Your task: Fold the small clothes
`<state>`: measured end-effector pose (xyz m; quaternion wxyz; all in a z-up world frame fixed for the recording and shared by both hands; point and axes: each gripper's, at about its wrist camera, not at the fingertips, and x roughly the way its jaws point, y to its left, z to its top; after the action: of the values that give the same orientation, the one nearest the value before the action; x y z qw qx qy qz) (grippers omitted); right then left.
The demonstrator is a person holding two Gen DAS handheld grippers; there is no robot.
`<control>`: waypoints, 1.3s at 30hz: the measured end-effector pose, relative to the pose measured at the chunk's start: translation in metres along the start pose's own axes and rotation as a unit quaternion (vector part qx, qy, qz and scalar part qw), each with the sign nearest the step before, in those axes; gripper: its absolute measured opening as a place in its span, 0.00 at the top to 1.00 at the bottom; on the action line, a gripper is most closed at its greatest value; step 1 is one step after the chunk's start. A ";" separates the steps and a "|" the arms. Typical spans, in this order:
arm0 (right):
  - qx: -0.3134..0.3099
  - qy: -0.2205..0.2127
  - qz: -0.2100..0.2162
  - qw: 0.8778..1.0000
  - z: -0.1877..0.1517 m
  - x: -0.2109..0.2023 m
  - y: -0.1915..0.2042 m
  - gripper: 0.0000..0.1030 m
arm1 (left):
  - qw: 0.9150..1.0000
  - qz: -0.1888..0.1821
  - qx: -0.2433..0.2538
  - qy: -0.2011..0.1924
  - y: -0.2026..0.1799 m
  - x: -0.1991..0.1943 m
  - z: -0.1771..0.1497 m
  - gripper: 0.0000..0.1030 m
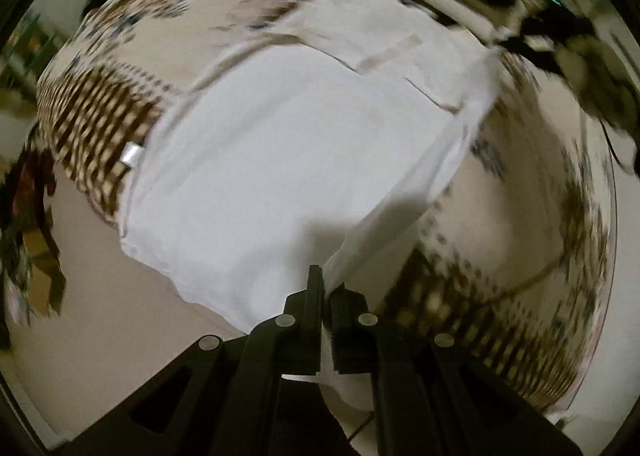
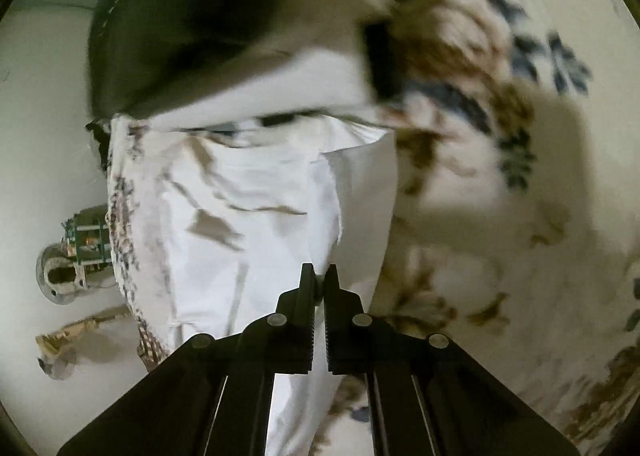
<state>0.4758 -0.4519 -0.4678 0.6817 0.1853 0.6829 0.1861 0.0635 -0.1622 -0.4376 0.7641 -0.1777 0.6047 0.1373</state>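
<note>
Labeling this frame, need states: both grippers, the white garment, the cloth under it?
Left gripper: jaws shut on the garment's edge.
Right gripper: jaws shut on the garment.
Garment: white, partly spread on the tablecloth, one edge lifted, fold unfinished.
Tablecloth: patterned, covering the table, blurred.

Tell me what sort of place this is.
Probably a room in a home, not a lab: the white garment lies on a table under a floral and checked tablecloth, with pale floor below. Both grippers pinch the garment.
</note>
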 end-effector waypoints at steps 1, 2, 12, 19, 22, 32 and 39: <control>-0.018 -0.006 -0.007 1.000 0.003 -0.007 0.021 0.97 | 1.000 -0.007 -0.017 -0.003 0.013 -0.001 0.008 0.99; -0.028 -0.009 -0.010 1.000 0.005 -0.011 0.033 0.97 | 0.999 -0.012 -0.033 -0.006 0.026 -0.002 0.015 0.99; -0.126 -0.001 -0.089 0.988 0.034 0.046 0.201 0.97 | 0.987 -0.058 -0.151 -0.012 0.152 0.023 0.071 0.99; -0.141 0.013 -0.172 0.975 0.043 0.151 0.264 0.97 | 0.982 -0.078 -0.168 0.041 0.208 0.075 0.078 0.95; -0.130 0.026 -0.201 0.971 0.041 0.185 0.270 0.93 | 0.981 -0.083 -0.157 0.079 0.230 0.094 0.073 0.93; -0.060 0.053 -0.112 0.991 -0.004 0.163 0.261 0.41 | 0.980 -0.095 -0.119 0.129 0.288 0.093 0.067 0.89; -0.050 0.091 -0.115 0.988 -0.126 0.125 0.203 0.40 | 0.979 -0.147 -0.062 0.128 0.248 0.096 0.075 0.65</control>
<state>0.3498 -0.2134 -0.4727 0.6423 0.0531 0.7485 0.1563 0.0462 0.0929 -0.5420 0.6798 -0.3276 0.6551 0.0371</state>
